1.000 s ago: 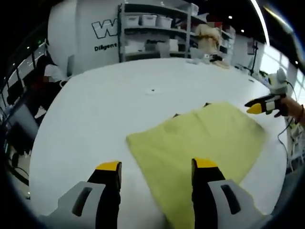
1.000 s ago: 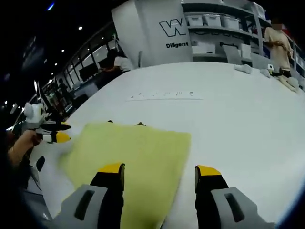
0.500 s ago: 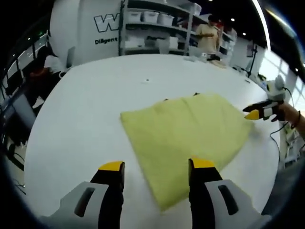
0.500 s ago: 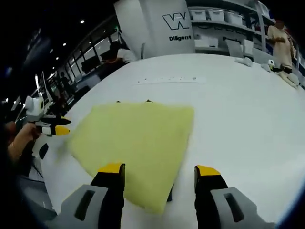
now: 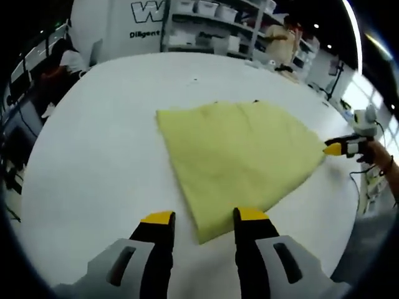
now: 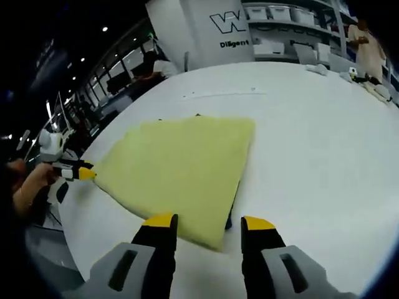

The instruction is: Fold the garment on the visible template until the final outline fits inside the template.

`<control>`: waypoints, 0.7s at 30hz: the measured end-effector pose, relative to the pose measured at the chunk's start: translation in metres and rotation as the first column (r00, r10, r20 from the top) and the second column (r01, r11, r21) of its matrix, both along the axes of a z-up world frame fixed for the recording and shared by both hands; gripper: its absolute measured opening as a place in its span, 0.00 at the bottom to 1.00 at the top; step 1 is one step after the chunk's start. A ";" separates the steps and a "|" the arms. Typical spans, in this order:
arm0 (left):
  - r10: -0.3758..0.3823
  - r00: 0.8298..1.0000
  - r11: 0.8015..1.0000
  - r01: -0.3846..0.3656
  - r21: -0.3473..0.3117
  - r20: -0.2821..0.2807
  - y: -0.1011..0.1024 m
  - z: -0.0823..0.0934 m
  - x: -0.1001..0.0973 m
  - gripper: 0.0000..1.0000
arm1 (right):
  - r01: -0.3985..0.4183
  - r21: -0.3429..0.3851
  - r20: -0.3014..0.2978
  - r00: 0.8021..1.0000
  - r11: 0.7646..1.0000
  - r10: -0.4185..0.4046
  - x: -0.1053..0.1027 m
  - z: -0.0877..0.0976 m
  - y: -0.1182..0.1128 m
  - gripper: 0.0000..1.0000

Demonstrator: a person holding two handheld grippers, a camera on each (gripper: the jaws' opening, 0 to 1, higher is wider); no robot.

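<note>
Yellow-green garment (image 5: 240, 152) lies flat on the white table (image 5: 106, 143), folded to a rough four-sided shape. In the left gripper view its long axis runs from the near corner, just ahead of the jaws, up and away toward the far edge; one corner points right, at the other gripper. In the right gripper view the garment (image 6: 177, 168) spreads from a near corner between the jaws out to a left-hand corner.

Left gripper (image 5: 204, 218): held low over the table, jaws spread, yellow tips flanking the garment's near corner, nothing pinched. Cannot tell whether the tips touch the cloth.

Right gripper (image 6: 209, 222): same pose, jaws spread, near corner of the garment just ahead of the gap. A thin dark strip shows under the cloth's right edge there. Seen from the left gripper view, the right gripper (image 5: 341, 147) sits at the garment's right corner, held by a hand (image 5: 373, 152).

Cloth looks smooth, matte, few wrinkles, edges fairly straight. Two small dark marks peek out along the far edge.

Background: shelving with bins (image 5: 209, 25), a white wall with lettering (image 6: 227, 28).
</note>
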State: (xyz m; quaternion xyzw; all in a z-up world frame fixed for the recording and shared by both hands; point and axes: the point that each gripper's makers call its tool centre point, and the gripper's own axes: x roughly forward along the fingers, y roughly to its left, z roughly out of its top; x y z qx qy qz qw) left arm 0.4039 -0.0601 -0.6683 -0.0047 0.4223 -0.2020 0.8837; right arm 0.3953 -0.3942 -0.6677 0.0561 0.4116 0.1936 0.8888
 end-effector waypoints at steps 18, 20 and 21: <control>-0.006 1.000 0.999 0.006 0.049 -0.003 0.005 -0.006 -0.003 0.00 | -0.055 -0.020 -0.027 0.998 0.998 0.054 -0.008 -0.008 -0.001 0.00; -0.012 1.000 0.998 0.012 0.061 0.000 0.006 -0.006 -0.004 0.00 | -0.043 -0.014 -0.028 0.999 0.999 0.043 -0.009 -0.009 -0.001 0.00; -0.015 1.000 0.998 0.015 0.066 0.000 0.006 -0.006 -0.005 0.00 | -0.040 -0.012 -0.030 0.999 0.999 0.040 -0.009 -0.009 -0.001 0.00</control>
